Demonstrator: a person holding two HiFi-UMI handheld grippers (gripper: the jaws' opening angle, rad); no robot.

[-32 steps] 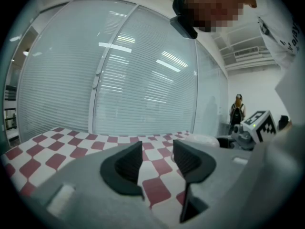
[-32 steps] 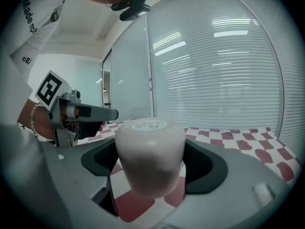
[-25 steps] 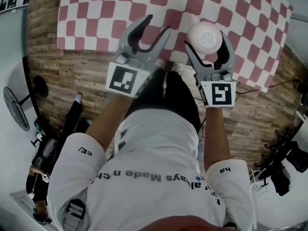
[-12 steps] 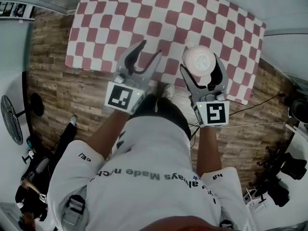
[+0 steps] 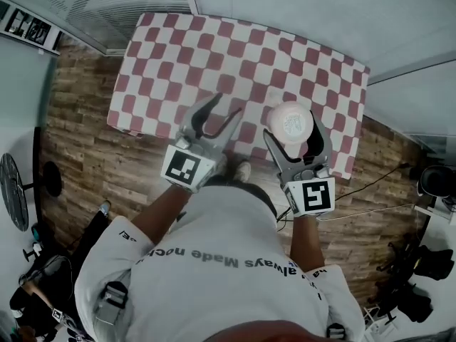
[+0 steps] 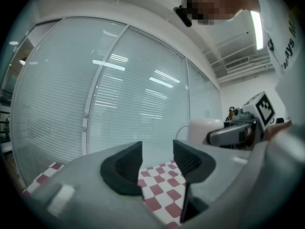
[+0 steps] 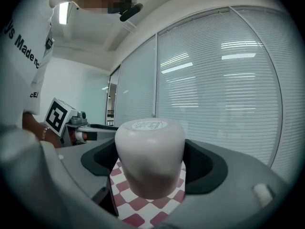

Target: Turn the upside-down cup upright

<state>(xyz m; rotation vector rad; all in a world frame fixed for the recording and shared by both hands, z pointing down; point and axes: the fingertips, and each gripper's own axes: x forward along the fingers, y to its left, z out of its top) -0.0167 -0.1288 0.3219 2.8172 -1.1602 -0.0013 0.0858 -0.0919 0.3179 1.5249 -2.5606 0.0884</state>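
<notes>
Red-and-white checked cloth covers the worktop (image 5: 214, 55), which lies well below both tools. The left hand-held gripper (image 5: 225, 107) has its jaws part-way apart with nothing between them. The right hand-held gripper (image 5: 295, 135) is clamped on the sides of the pale cup (image 7: 150, 151), which hangs in the air over the worktop's near edge. The cup's closed base faces up and its mouth down, so the pick-up looks done. The flip and setting it down upright are left.
</notes>
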